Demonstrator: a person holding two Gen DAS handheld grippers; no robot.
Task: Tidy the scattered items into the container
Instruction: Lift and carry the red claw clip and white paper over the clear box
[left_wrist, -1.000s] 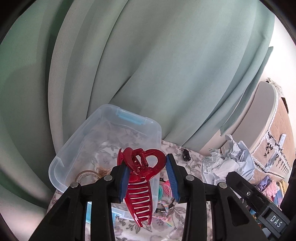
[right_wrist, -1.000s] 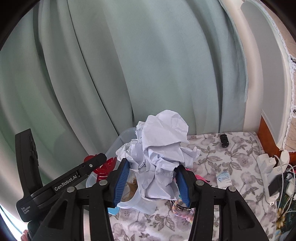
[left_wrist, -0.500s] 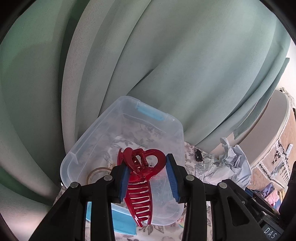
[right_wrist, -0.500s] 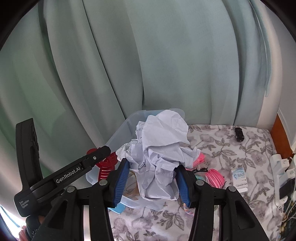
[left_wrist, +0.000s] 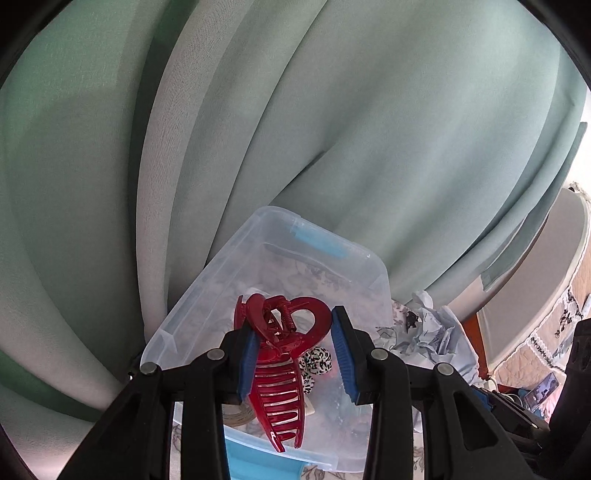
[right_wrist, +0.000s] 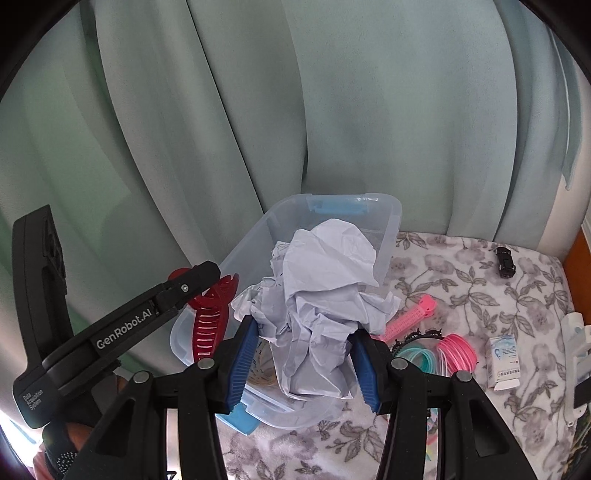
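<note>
A clear plastic bin with blue latches stands by the green curtain; it also shows in the right wrist view. My left gripper is shut on a red claw hair clip and holds it above the bin. The clip also shows in the right wrist view. My right gripper is shut on crumpled white paper above the bin's near right side. A tape roll and a leopard-print scrunchie lie inside the bin.
On the floral cloth right of the bin lie a pink comb, teal and pink bangles, a small white box and a small black toy car. A white power strip sits at the right edge.
Both grippers moved left and forward over the bin, each keeping its load. The bin now sits under the clip and the paper.
</note>
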